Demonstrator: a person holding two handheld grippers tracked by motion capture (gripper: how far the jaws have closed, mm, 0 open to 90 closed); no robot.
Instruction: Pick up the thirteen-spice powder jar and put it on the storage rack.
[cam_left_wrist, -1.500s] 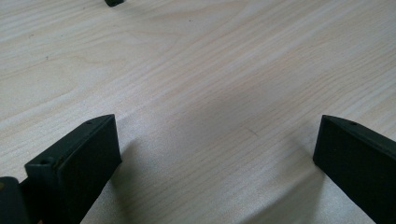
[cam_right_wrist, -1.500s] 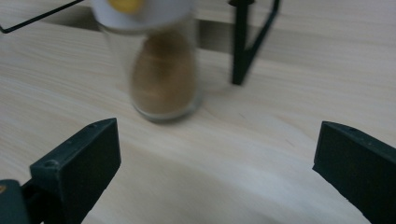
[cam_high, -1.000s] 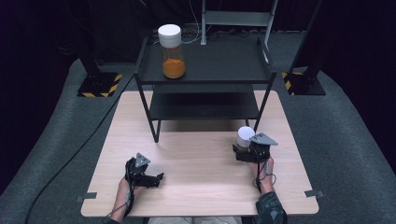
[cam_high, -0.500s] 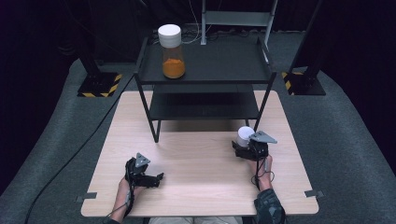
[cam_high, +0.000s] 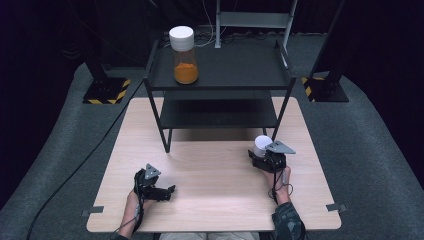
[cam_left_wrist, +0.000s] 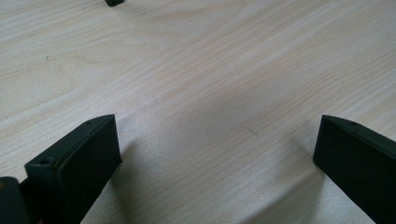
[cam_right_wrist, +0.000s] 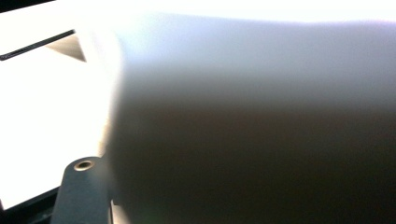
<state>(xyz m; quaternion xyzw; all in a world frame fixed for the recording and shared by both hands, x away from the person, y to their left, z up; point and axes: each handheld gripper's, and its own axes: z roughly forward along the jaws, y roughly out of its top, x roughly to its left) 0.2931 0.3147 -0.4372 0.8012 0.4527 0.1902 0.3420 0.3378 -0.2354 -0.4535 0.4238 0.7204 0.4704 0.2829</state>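
No label or writing can be read anywhere. At the lower right of the high view, the right claw (cam_high: 261, 152) has just been closing and is now clamped on a white-lidded jar (cam_high: 262, 145) standing on the desk (cam_high: 215, 200) near the shelf's right leg. In the right gripper view the jar (cam_right_wrist: 252, 126) is a blurred grey mass cut off by the frame. At lower left, the left claw (cam_high: 167, 190) rests on the desk, jaws wide apart over bare wood. An orange-filled jar (cam_high: 184, 55) stands on the black shelf (cam_high: 240, 65) at upper left.
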